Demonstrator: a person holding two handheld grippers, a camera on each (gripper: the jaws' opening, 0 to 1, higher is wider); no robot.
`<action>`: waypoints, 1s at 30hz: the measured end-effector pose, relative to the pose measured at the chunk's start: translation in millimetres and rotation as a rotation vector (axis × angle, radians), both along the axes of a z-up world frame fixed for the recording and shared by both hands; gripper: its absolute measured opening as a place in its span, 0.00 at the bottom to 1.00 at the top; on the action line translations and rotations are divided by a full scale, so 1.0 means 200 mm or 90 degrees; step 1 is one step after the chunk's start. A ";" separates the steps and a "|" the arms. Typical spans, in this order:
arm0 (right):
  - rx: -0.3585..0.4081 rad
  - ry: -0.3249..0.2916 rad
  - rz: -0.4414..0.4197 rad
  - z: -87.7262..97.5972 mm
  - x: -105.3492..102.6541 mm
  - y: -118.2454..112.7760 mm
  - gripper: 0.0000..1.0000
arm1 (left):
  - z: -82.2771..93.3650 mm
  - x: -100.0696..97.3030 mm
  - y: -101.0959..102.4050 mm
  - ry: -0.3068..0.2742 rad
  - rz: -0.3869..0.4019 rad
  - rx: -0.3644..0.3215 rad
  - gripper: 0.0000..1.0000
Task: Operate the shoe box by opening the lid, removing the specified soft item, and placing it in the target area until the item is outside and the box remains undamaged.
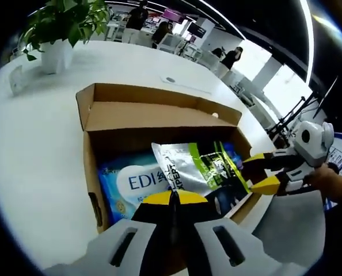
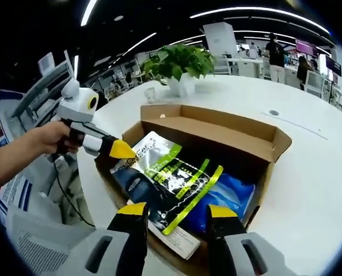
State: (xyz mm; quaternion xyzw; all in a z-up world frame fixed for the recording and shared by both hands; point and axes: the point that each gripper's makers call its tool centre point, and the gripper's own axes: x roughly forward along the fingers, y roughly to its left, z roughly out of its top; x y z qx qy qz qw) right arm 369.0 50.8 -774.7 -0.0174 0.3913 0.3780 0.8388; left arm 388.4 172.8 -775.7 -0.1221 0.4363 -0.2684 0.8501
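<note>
On the white table (image 2: 309,172): one cardboard shoe box (image 2: 217,129), lid folded back for access, holding the silver-and-green soft pouch (image 2: 174,172) over a blue pack (image 1: 133,184); my left gripper (image 1: 174,198), jaws together, at the near wall; my right gripper (image 2: 177,215), jaws apart, poised to take the pouch.

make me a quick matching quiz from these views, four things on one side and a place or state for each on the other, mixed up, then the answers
Things:
1. silver and green pouch
2. blue pack
3. potted plant
4. box lid

Places or states:
A. folded back, open
B. on the white table beyond the box
C. lying on top inside the box
D. partly under the pouch in the box

Pairs: 1-C, 2-D, 3-B, 4-A
</note>
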 end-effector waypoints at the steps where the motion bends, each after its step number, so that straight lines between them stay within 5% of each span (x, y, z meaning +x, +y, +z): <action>1: -0.003 0.004 0.000 -0.01 0.00 0.00 0.36 | 0.00 0.00 0.00 -0.001 -0.003 0.006 0.00; 18: -0.017 0.085 -0.011 -0.12 -0.01 0.03 0.29 | -0.02 -0.01 0.01 -0.008 -0.012 0.024 0.00; 30: 0.011 0.096 -0.024 -0.10 -0.01 0.07 0.25 | -0.01 -0.01 0.01 -0.015 -0.012 0.027 0.00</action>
